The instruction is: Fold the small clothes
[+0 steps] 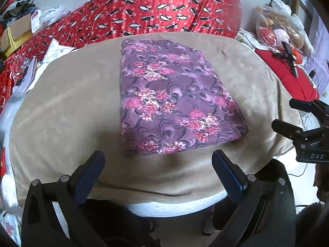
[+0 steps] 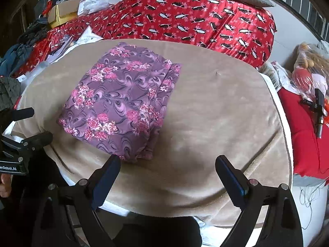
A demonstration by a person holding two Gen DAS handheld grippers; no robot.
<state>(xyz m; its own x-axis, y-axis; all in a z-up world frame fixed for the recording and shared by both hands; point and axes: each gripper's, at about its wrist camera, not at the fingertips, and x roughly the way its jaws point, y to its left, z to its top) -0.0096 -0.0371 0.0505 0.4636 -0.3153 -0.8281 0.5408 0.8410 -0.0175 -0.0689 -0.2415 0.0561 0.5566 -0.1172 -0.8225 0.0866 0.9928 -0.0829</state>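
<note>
Lying folded on the tan blanket (image 1: 61,113), the garment (image 1: 170,98) runs long axis away from both spread, empty grippers, left gripper (image 1: 158,173) squarely before it, right gripper (image 2: 167,177) offset rightward.

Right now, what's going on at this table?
A person holds a gripper in each hand above a beige blanket on the table. A purple floral garment lies on it, already folded into a flat stack, its layered edges showing in the right wrist view. The left gripper and right gripper both hang near the table's front edge, jaws open, touching nothing.
</note>
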